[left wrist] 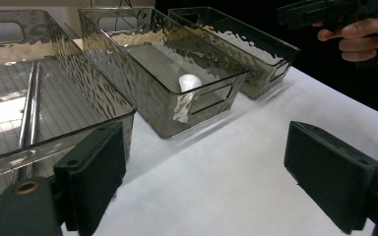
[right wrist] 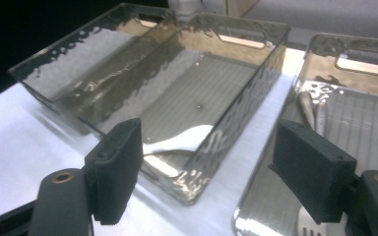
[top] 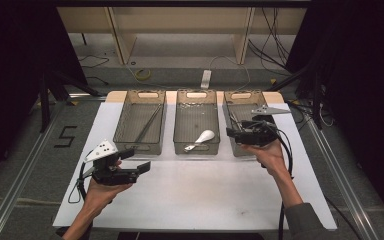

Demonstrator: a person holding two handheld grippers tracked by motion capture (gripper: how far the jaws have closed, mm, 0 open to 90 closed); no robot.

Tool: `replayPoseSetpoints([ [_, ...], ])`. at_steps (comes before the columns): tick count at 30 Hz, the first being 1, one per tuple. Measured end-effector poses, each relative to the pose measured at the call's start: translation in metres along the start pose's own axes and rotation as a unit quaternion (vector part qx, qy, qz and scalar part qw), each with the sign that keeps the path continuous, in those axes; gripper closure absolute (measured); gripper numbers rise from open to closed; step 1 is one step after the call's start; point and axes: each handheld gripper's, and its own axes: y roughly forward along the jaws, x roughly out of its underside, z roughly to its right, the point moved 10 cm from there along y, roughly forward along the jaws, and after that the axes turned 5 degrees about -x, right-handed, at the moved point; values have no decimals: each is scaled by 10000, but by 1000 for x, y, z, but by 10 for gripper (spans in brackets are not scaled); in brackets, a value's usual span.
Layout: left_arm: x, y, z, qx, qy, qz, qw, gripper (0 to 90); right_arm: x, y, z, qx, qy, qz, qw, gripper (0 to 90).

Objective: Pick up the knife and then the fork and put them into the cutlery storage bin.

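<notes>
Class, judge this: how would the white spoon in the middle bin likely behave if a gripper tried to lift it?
The white spoon looks like smooth plastic, so probably light, stiff and slippery. Its rounded bowl may rock or pivot. Lying low against the middle bin wall, it likely leaves little jaw room.

Spoon in middle bin (of three), chopsticks in left bin

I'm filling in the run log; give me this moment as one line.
right tool: open, empty, over right bin | left tool: open, empty | white spoon: in middle bin
</notes>
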Motion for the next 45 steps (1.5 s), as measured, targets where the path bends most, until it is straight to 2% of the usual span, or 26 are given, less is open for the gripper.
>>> replayPoseSetpoints([
  [10,0,1,0,25,-58,-2,10000,152,13,-6,-21,-323,-7,232,9992,254],
  [25,1,2,3,95,-23,-26,9999,151,26,-17,-40,-466,-166,469,9977,248],
  [31,-1,-1,4,116,-42,69,9999,151,35,-18,-46,-500,-209,473,9974,243],
  [34,1,0,4,134,-47,27,9999,150,38,-19,-49,-567,-193,504,9969,236],
  [45,1,0,6,172,-52,23,9998,147,47,-24,-57,-577,-346,546,9962,222],
])
